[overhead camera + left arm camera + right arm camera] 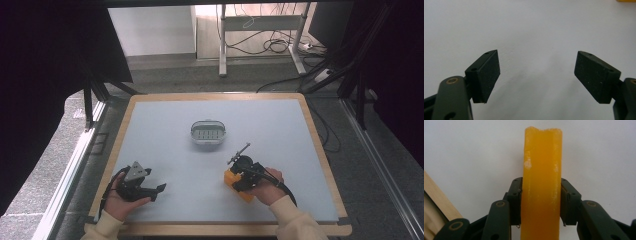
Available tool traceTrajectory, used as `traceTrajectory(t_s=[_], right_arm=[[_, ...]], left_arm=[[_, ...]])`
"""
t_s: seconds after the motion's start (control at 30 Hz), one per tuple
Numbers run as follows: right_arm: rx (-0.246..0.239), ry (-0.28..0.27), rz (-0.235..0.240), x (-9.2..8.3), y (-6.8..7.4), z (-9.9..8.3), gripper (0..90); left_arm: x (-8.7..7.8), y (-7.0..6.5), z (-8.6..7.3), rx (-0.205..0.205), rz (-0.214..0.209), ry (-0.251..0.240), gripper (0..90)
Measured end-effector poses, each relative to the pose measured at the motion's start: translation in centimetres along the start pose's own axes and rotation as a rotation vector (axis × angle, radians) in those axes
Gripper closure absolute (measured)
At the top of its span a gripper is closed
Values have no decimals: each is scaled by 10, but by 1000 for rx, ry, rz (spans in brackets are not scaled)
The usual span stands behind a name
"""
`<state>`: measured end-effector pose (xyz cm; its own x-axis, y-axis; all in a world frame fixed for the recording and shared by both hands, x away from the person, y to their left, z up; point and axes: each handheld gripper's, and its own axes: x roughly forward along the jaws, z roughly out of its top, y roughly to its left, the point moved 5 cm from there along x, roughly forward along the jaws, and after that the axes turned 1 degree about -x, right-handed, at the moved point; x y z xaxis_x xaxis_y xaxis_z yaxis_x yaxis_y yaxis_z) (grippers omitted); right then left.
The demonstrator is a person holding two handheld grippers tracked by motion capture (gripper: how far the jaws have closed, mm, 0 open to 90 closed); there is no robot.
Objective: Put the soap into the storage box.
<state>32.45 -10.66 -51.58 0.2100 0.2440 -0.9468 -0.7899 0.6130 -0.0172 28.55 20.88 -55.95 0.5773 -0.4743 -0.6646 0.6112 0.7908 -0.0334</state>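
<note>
The right gripper point(541, 202) has its jaws clamped on both long flanks of an orange block point(542, 187), pads pressed flat against it, so the block stands out straight ahead between them toward twelve o'clock in the right gripper view. In the high view that gripper point(239, 181) sits at about five o'clock on the table point(280, 125), with the orange block point(231, 176) poking out at its nine o'clock side and lying on the pale surface. The table's wooden front edge point(220, 229) runs near, at six o'clock from the block, and a strip of that wood shows at eight o'clock in the right gripper view. The left gripper point(537, 75) holds its jaws wide apart with nothing between them, bare table beneath; in the high view it rests at seven o'clock, well apart from the block. A small clear lidded container point(208, 134) stands at the table's centre, at eleven o'clock from the block, with open surface all round it.
</note>
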Motion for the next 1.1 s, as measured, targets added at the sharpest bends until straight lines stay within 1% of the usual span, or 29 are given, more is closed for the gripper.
traceTrajectory(t_s=[0.03, 0.07, 0.13, 0.23, 0.33, 0.43, 0.57, 0.63, 0.77, 0.8, 0.93, 1.0, 1.1], right_arm=[[-10, 2, -6, 0, 1, 0, 606], [-41, 6, -9, -1, 2, 0, 613], [-43, 8, -10, -1, 2, 0, 615], [-61, 13, -12, -6, 2, 1, 615], [-72, -10, -12, -15, 2, 2, 616], [-108, -28, -10, -22, 2, 4, 616], [-148, -34, -2, -24, 2, 4, 616], [-160, -37, 0, -25, 1, 4, 616], [-164, -34, 0, -25, -2, 4, 616], [-163, -40, -4, -27, -5, 5, 617], [-158, -51, 2, -29, -7, 8, 617], [-161, -53, 4, -30, -7, 8, 617], [-176, -70, 1, -33, -8, 12, 617]], left_arm=[[-1, 1, 0, -1, 1, -2, 203], [-1, 1, 0, -2, 1, -4, 203], [-1, 0, 0, 2, 2, -1, 203], [-1, 0, 0, 6, 2, 1, 203], [-1, 0, -1, 4, 4, 1, 203], [-2, 1, -1, 2, 4, 0, 203], [-1, 0, -1, 6, 3, 4, 203], [0, 0, -2, 4, 3, 7, 203], [0, 0, -2, 6, 4, 6, 203], [0, 0, -2, 5, 3, 6, 204], [0, -1, -2, 8, 2, 7, 204], [0, -1, -2, 8, 1, 7, 204], [0, -1, -2, 5, 1, 7, 204]])
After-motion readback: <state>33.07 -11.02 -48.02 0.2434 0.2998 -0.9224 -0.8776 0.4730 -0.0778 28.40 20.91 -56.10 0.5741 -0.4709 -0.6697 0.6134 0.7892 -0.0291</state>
